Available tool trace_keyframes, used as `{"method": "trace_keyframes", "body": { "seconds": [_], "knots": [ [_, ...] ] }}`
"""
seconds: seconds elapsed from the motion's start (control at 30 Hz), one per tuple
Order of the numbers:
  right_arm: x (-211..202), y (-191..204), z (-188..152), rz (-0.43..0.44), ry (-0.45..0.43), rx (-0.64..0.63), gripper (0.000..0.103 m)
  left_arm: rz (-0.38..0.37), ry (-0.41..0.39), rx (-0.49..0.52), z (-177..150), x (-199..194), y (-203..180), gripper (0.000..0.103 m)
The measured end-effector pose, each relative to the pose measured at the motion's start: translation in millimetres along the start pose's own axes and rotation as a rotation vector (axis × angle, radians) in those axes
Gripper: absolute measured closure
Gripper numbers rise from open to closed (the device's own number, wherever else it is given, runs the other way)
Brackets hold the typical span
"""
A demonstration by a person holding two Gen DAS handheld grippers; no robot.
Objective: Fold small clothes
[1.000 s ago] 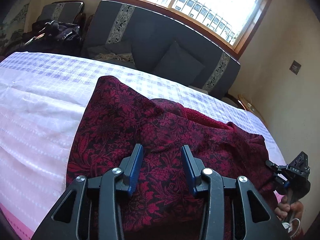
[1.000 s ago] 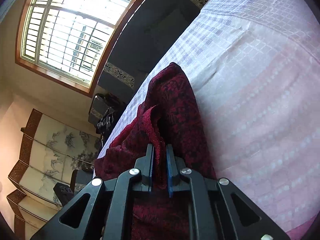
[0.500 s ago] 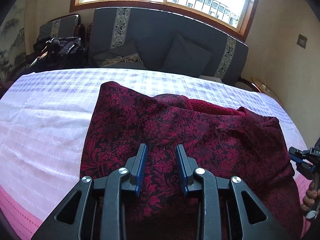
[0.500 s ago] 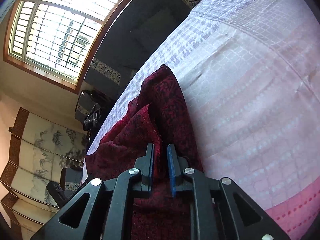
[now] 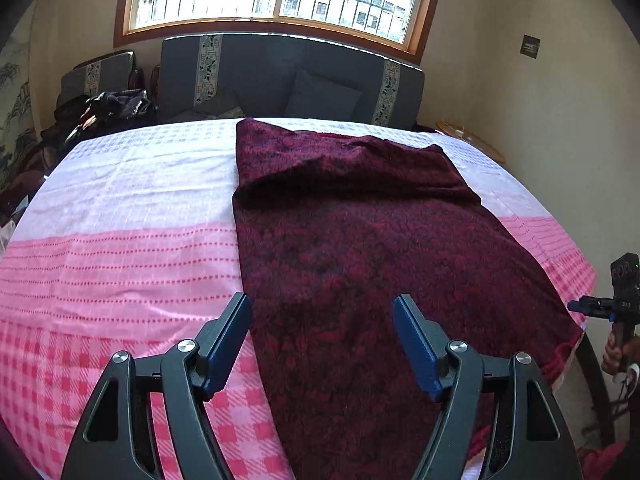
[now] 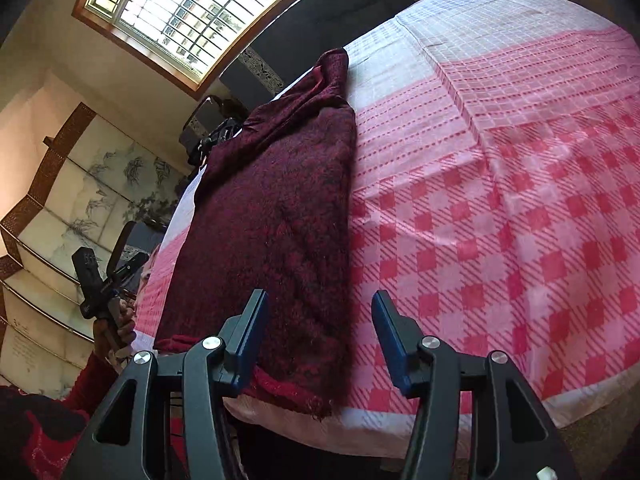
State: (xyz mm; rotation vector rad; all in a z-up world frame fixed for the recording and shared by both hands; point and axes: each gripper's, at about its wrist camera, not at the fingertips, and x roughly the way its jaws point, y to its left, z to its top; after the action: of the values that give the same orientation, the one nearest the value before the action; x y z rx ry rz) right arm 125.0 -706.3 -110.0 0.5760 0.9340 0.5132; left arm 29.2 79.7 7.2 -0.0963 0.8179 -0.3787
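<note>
A dark red floral garment (image 5: 360, 248) lies spread lengthwise on the bed, from the far edge to the near edge, with a fold ridge across its far part. It also shows in the right wrist view (image 6: 280, 208), its near hem hanging at the bed's edge. My left gripper (image 5: 322, 340) is open and empty, held above the garment's near left part. My right gripper (image 6: 320, 336) is open and empty, above the garment's near right corner. The right gripper also appears at the far right of the left wrist view (image 5: 620, 300).
The bed has a pink, white and lilac checked cover (image 5: 120, 248). A dark grey sofa (image 5: 280, 80) with cushions stands under the window behind it. A pile of dark clothes (image 5: 108, 112) lies at the back left. A painted folding screen (image 6: 80, 200) stands on the left.
Both grippers opened and let go of the garment, then drew back toward the near edge of the bed. The garment now lies flat and stretched out.
</note>
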Motion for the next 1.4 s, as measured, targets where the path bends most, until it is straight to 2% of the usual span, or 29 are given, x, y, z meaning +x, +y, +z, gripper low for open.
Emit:
{"method": "trace_keyframes", "body": {
  "seconds": [0.1, 0.23, 0.3, 0.43, 0.5, 0.6, 0.63, 0.83, 0.9, 0.97, 1.03, 1.23, 1.3, 1.37, 1.4],
  "knots": [
    [0.3, -3.4, -15.1, -0.010, 0.006, -0.002, 0.051, -0.081, 0.076, -0.115, -33.1, -2.3, 10.8, 0.029],
    [9.2, 3.0, -22.3, 0.011, 0.021, -0.013, 0.052, -0.198, 0.112, -0.268, -62.2, -9.9, 22.1, 0.029],
    [16.1, 8.7, -22.4, 0.024, 0.036, -0.020, 0.054, -0.241, 0.131, -0.312, -70.6, -12.0, 23.1, 0.029],
    [32.8, 18.4, -23.1, 0.069, 0.061, -0.018, 0.061, -0.289, 0.186, -0.363, -87.7, -10.4, 23.8, 0.030],
    [34.9, 18.3, -23.1, 0.079, 0.062, -0.004, 0.066, -0.279, 0.192, -0.389, -93.9, -16.0, 25.2, 0.030],
    [35.8, 16.6, -24.9, 0.097, 0.059, 0.022, 0.071, -0.268, 0.144, -0.470, -104.4, -34.8, 37.1, 0.030],
    [35.6, 14.9, -25.5, 0.099, 0.058, 0.028, 0.073, -0.259, 0.155, -0.490, -106.3, -38.6, 41.1, 0.030],
    [37.0, 12.6, -26.0, 0.140, 0.073, 0.032, 0.073, -0.357, 0.275, -0.442, -106.9, -33.1, 26.0, 0.030],
    [37.9, 13.8, -25.7, 0.142, 0.071, 0.034, 0.073, -0.420, 0.297, -0.494, -104.6, -25.5, 25.5, 0.030],
    [37.5, 13.0, -26.5, 0.160, 0.066, 0.046, 0.073, -0.471, 0.284, -0.562, -103.1, -18.2, 32.3, 0.030],
    [37.1, 10.3, -25.7, 0.178, 0.061, 0.066, 0.073, -0.461, 0.253, -0.598, -99.7, -16.4, 36.9, 0.030],
    [39.2, 10.8, -23.8, 0.177, 0.071, 0.076, 0.074, -0.416, 0.220, -0.520, -93.0, -13.5, 22.9, 0.033],
    [41.5, 13.9, -23.0, 0.156, 0.081, 0.065, 0.075, -0.409, 0.252, -0.488, -93.4, -8.4, 15.7, 0.050],
    [42.5, 16.6, -23.5, 0.133, 0.090, 0.057, 0.076, -0.371, 0.298, -0.449, -96.9, -1.0, 9.9, 0.090],
    [43.5, 18.0, -24.0, 0.115, 0.095, 0.049, 0.080, -0.354, 0.310, -0.430, -98.5, 0.3, 7.3, 0.095]
  ]
}}
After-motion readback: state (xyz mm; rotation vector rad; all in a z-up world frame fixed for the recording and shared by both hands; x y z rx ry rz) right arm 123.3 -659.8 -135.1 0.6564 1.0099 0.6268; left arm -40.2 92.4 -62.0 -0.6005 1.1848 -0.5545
